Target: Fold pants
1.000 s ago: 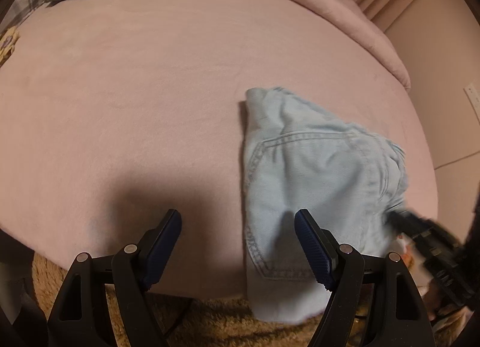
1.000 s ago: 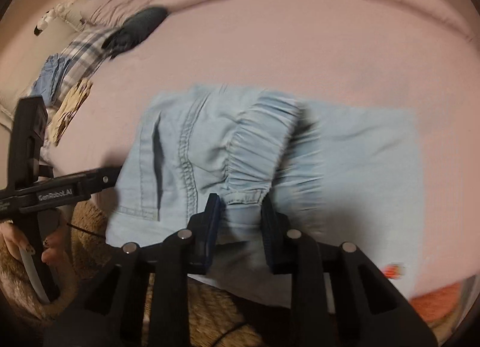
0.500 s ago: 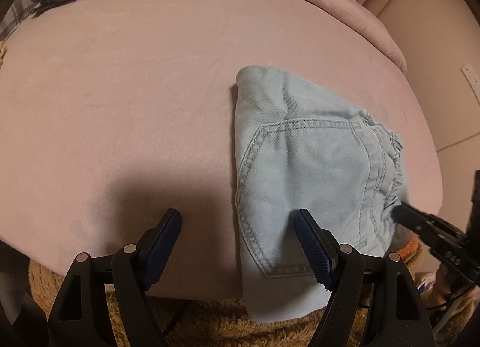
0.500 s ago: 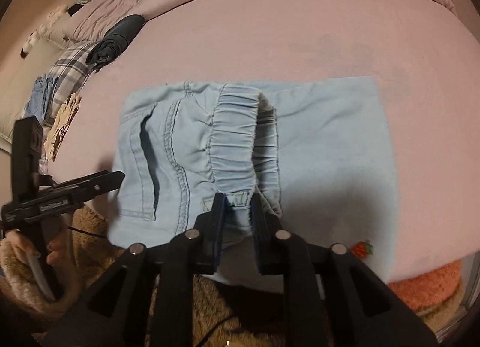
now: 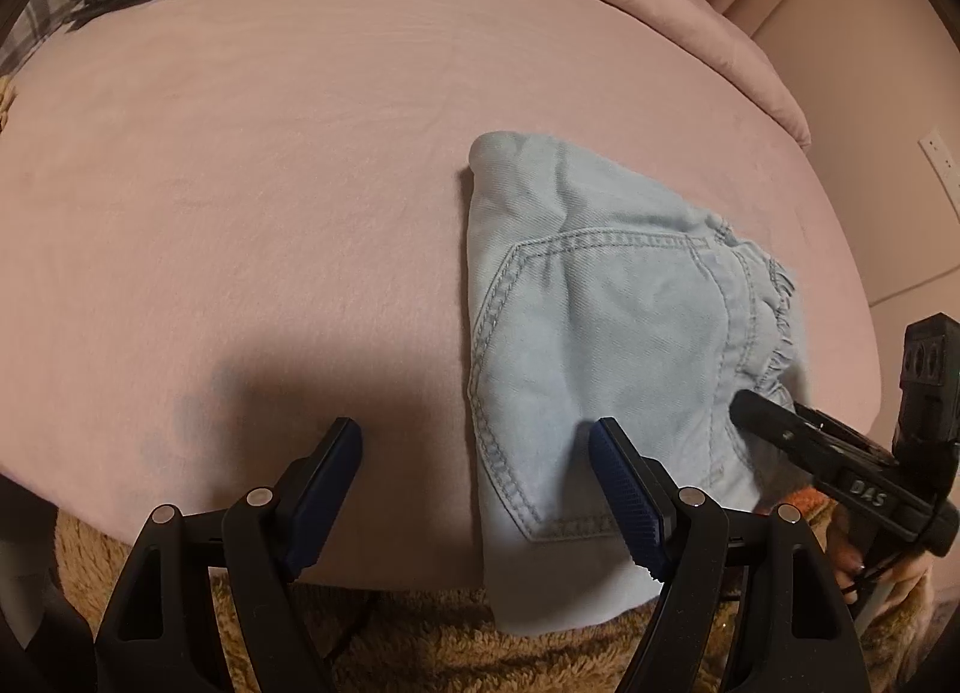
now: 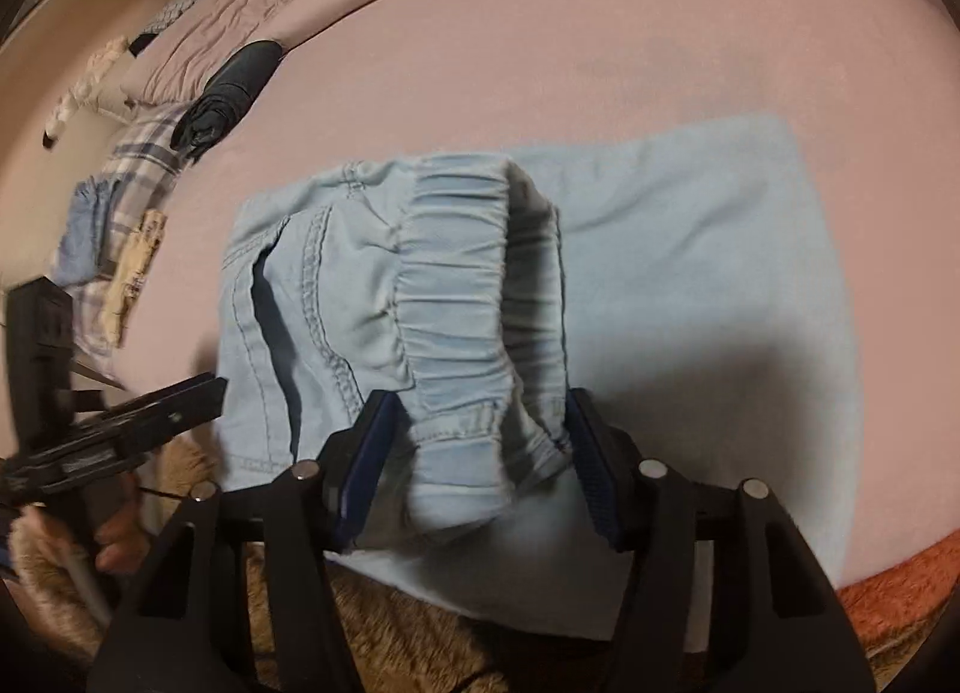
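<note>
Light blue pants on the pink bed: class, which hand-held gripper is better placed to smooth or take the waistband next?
Probably the right hand-held gripper: its just-opened jaws straddle the elastic waistband of the pants. The left hand-held gripper hangs open beside the pocket.

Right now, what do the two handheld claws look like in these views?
Both match: black plastic frames with triangular cut-outs, silver round pivot pins, and dark blue ribbed pads on the fingers. The left claw shows a white-lettered label in the right wrist view, unreadable here. The right claw carries white lettering on its body and a boxy black block at its rear.
</note>
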Tool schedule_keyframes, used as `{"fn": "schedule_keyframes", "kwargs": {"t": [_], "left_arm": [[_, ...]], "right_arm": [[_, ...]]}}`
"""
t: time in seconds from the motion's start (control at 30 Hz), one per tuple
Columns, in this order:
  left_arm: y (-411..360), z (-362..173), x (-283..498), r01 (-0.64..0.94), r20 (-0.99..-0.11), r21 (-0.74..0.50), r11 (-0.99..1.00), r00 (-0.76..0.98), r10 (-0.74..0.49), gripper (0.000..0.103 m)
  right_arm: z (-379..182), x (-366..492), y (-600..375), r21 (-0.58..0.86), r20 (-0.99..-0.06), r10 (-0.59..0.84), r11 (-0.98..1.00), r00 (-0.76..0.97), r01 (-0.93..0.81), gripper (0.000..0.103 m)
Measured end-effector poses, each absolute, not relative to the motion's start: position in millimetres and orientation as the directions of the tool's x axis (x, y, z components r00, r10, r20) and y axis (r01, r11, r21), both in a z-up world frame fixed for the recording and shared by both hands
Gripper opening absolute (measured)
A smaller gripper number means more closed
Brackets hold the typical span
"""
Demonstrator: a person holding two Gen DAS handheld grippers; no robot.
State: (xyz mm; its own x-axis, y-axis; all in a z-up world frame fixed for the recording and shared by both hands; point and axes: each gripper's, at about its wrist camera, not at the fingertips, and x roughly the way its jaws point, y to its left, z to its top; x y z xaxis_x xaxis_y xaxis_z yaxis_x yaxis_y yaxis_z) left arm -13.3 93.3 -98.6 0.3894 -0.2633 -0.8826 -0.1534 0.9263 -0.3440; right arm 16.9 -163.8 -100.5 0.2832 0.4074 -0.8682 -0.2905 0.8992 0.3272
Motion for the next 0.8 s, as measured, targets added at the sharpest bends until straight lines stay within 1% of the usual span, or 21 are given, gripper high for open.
{"fn": "schedule_keyframes", "kwargs": {"t": [0.03,0.1,0.13,0.17,0.33,0.4,0.47,0.57,0.63,0.7,0.8], "left_arm": [[92,-98,-12,-0.154,-0.882,-0.347,0.925,0.39,-0.265,0.078],[93,-94,-11,-0.159,-0.879,-0.353,0.922,0.393,-0.269,0.078],[93,-91,-11,-0.158,-0.878,-0.353,0.922,0.397,-0.268,0.078],[92,-86,-10,-0.153,-0.875,-0.351,0.924,0.406,-0.265,0.078],[84,-56,-6,-0.094,-0.843,-0.345,0.934,0.47,-0.264,0.078],[81,-47,-2,-0.068,-0.826,-0.349,0.935,0.493,-0.272,0.078],[77,-42,5,-0.045,-0.818,-0.344,0.938,0.505,-0.276,0.078],[64,-40,21,-0.008,-0.815,-0.322,0.947,0.511,-0.273,0.078],[55,-41,35,0.012,-0.815,-0.314,0.949,0.51,-0.276,0.078],[46,-46,54,0.043,-0.818,-0.296,0.954,0.504,-0.277,0.078],[36,-60,75,0.048,-0.841,-0.226,0.973,0.494,-0.22,0.078]], "right_arm": [[-97,14,-158,0.312,-0.869,0.399,0.901,0.293,-0.301,0.048],[-86,10,-152,0.264,-0.867,0.369,0.91,0.335,-0.319,0.031],[-77,8,-152,0.267,-0.856,0.379,0.906,0.351,-0.327,0.026],[-70,9,-148,0.273,-0.845,0.39,0.903,0.366,-0.333,0.023],[-27,1,-172,0.232,-0.795,0.375,0.914,0.477,-0.332,0.022],[-12,-3,-189,0.233,-0.769,0.368,0.923,0.523,-0.307,0.022],[-5,-5,-206,0.204,-0.763,0.323,0.942,0.56,-0.265,0.022],[-16,-5,-228,0.172,-0.788,0.259,0.964,0.559,-0.205,0.023],[-34,-1,-237,0.166,-0.821,0.221,0.975,0.526,-0.151,0.023],[-61,5,-240,0.127,-0.864,0.166,0.985,0.475,-0.113,0.023],[-77,4,-248,0.125,-0.871,0.156,0.987,0.465,-0.097,0.025]]}}
